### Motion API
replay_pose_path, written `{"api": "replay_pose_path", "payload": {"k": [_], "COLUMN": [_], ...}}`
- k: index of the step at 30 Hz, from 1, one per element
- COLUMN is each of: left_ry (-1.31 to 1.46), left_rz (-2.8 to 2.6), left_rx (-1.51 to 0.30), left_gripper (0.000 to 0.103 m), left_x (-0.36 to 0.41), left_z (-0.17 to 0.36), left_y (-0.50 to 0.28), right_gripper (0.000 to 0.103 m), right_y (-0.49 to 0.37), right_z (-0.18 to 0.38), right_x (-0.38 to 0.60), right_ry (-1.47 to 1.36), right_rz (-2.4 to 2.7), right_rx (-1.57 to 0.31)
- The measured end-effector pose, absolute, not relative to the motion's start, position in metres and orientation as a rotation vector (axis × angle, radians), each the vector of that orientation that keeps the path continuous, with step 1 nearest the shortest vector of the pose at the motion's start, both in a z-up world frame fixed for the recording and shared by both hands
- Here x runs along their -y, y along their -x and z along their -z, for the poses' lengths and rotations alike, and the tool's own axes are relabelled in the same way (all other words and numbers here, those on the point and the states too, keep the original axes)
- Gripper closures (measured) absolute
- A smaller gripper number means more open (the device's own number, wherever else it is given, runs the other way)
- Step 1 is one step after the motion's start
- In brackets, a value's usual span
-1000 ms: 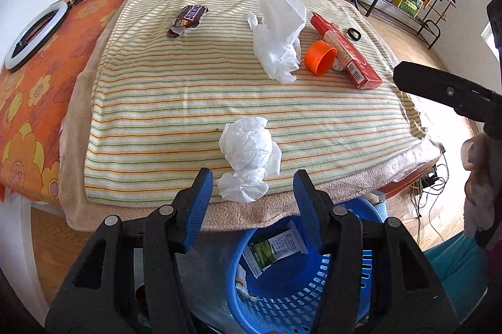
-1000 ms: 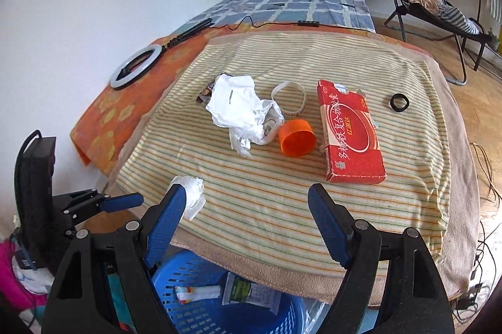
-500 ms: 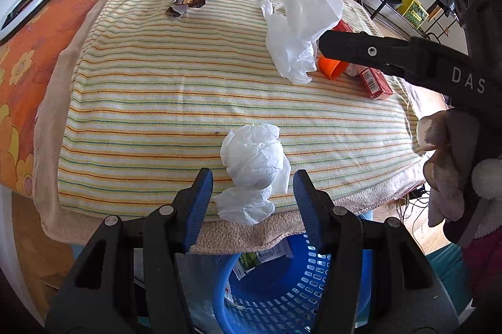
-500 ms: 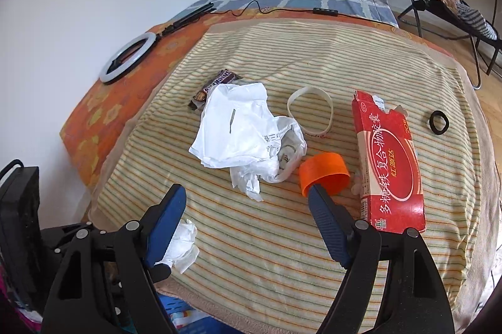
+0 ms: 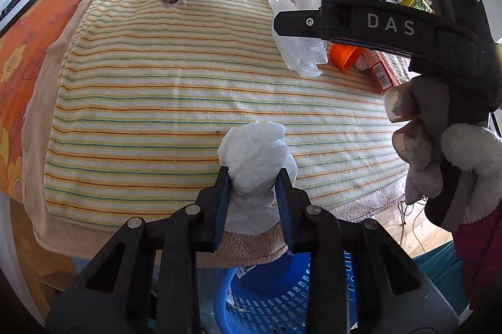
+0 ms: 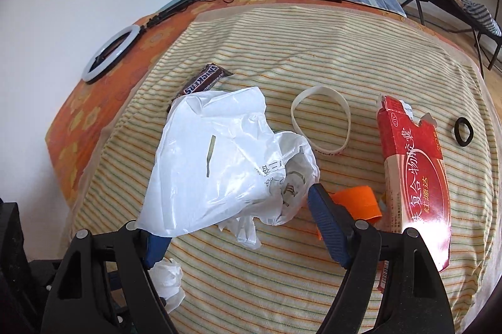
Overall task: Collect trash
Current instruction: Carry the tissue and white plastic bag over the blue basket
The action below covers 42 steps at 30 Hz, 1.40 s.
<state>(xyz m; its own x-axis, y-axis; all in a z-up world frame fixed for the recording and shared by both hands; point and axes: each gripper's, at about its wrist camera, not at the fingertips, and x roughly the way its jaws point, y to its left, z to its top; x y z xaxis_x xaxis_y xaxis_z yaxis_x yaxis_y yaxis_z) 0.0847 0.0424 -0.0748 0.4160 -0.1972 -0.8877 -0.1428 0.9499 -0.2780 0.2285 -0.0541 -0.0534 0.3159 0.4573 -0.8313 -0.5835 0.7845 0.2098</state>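
A crumpled white tissue [image 5: 255, 152] lies at the front edge of the striped towel [image 5: 157, 89] on the bed. My left gripper [image 5: 253, 202] is closing on it, and both blue pads touch its sides. Further in, a white plastic bag [image 6: 219, 164] sits between the wide-open fingers of my right gripper [image 6: 240, 235]; the bag covers the left fingertip. An orange cap [image 6: 357, 202] and a red carton [image 6: 414, 177] lie just right of the bag. A Snickers wrapper [image 6: 204, 81] lies behind it. The blue basket [image 5: 282, 296] stands on the floor below the bed's edge.
A white wristband [image 6: 320, 124] and a black hair tie [image 6: 463, 131] lie on the towel. A ring light [image 6: 108, 56] and cable rest on the orange sheet at the left. Folded quilts sit at the bed's far end. A gloved hand [image 5: 439, 145] holds the right gripper.
The left gripper sank onto the tissue and its jaws narrowed until they touch it. The right gripper moved forward and down, still wide, and now straddles the plastic bag.
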Motion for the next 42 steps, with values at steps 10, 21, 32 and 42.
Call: {"api": "replay_pose_path", "payload": {"k": [10,21,32,42], "left_ry": [0.347,0.37,0.334,0.266], "left_rz": [0.003,-0.034,-0.026,0.02], "left_rx": [-1.123,-1.071,-1.009,-0.987], "left_gripper": [0.076,0.076,0.076,0.076], "left_x": [-0.052,-0.068,-0.061,-0.034], "left_z": [0.07,0.057,0.034,0.024], "left_y": [-0.085,-0.078,-0.062,-0.041], "right_gripper": [0.061,0.062,0.062,0.062], "right_y": [-0.232,-0.215,-0.172,-0.123], "right_z": [0.059,0.027,-0.002,-0.003], "right_x": [0.051,0.061,0.099,0.145], "right_ry": [0.12,0.075,0.084,0.108], "right_rz": [-0.706,-0.766,-0.791,-0.774], "right_rx": [-1.049,-0.982,-0.933,-0.941]}}
